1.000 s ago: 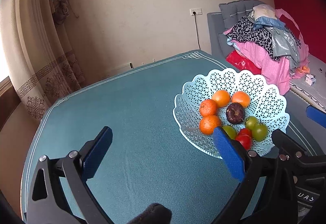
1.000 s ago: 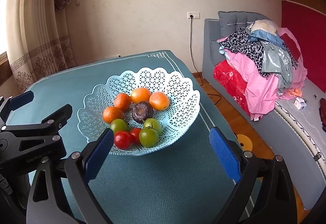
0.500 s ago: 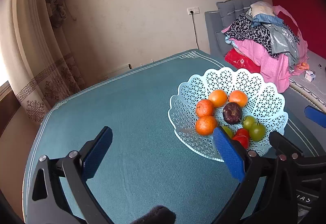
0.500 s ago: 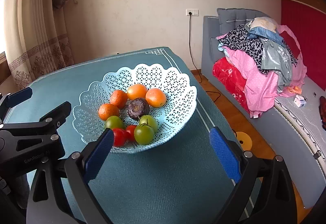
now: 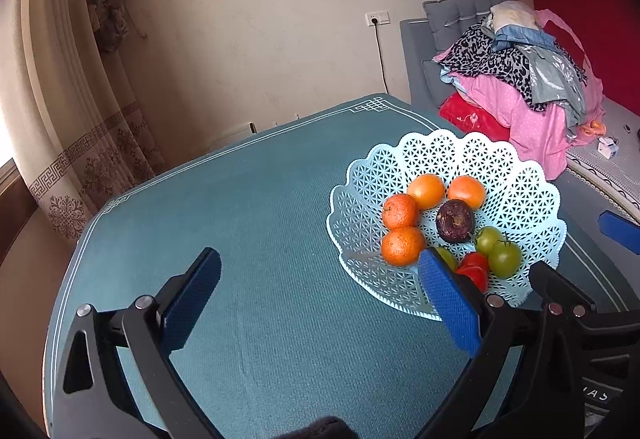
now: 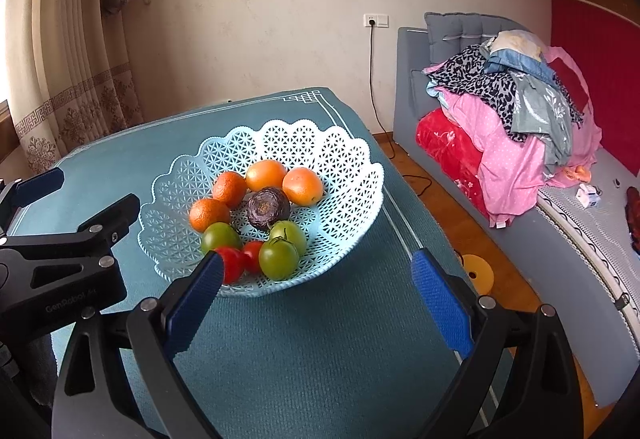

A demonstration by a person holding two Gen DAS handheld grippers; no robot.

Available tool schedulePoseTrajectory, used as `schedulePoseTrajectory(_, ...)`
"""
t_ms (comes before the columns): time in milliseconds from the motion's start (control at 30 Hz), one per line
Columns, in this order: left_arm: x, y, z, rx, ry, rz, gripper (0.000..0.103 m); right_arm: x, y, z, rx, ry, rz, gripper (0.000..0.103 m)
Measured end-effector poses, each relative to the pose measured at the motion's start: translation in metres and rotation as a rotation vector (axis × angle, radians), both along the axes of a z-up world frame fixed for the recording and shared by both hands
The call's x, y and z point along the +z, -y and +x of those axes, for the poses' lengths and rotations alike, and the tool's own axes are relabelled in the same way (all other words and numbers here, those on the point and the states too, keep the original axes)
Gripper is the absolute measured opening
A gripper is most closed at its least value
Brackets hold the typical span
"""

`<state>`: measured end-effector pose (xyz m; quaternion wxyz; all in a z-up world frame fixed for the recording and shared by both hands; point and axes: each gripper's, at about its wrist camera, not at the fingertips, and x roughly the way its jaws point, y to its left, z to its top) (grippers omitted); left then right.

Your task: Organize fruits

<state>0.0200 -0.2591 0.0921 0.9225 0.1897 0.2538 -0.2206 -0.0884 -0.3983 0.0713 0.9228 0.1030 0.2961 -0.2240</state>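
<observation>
Pale blue lattice basket (image 6: 344, 163) standing on the teal tablecloth (image 6: 320, 351), near its right-hand edge. Inside the basket: four oranges (image 6: 266, 175) along the far and left side, a dark purple fruit (image 6: 267, 208) at the centre touching the oranges, three green tomatoes (image 6: 279, 259) toward the near rim, and two red tomatoes (image 6: 252, 256) tucked between the greens at the near rim.

Left gripper (image 5: 318, 293) hovering above bare cloth to the left of the basket, blue pads spread wide, nothing between them; its right pad (image 5: 448, 303) overlapping the basket's near rim in the left wrist view, whether touching cannot be told. Right gripper (image 6: 316, 297) hovering just in front of the basket's near rim, pads likewise spread wide and empty, its left pad (image 6: 196, 299) covering part of a red tomato in the right wrist view.

Beyond the basket to the right, a grey sofa (image 6: 412, 87) piled with clothes (image 6: 516, 107). Behind the basket, a cream wall with a socket (image 6: 376, 20) and a dangling cord; patterned curtain (image 6: 72, 79) to the far left. Yellow disc (image 6: 478, 270) on the wooden floor right of the basket.
</observation>
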Motion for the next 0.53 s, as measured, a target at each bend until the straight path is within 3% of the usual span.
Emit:
schedulePoseTrajectory(167,0.001,-0.003,-0.004,0.003,0.023,-0.008,0.1,-0.001,-0.002,0.0,0.002,-0.007,0.001,0.094)
schedulePoseTrajectory(267,0.002,-0.01,-0.001,0.016,-0.005,-0.02,0.1,-0.003,-0.005,0.001,0.011,-0.011,0.013,0.094)
schedulePoseTrajectory(400,-0.005,-0.033,0.011,0.088,-0.082,-0.033,0.1,-0.006,-0.016,0.004,0.049,-0.017,0.036,0.094)
schedulePoseTrajectory(533,-0.02,-0.075,0.019,0.196,-0.109,-0.01,0.1,-0.013,-0.043,0.011,0.129,-0.034,0.063,0.094)
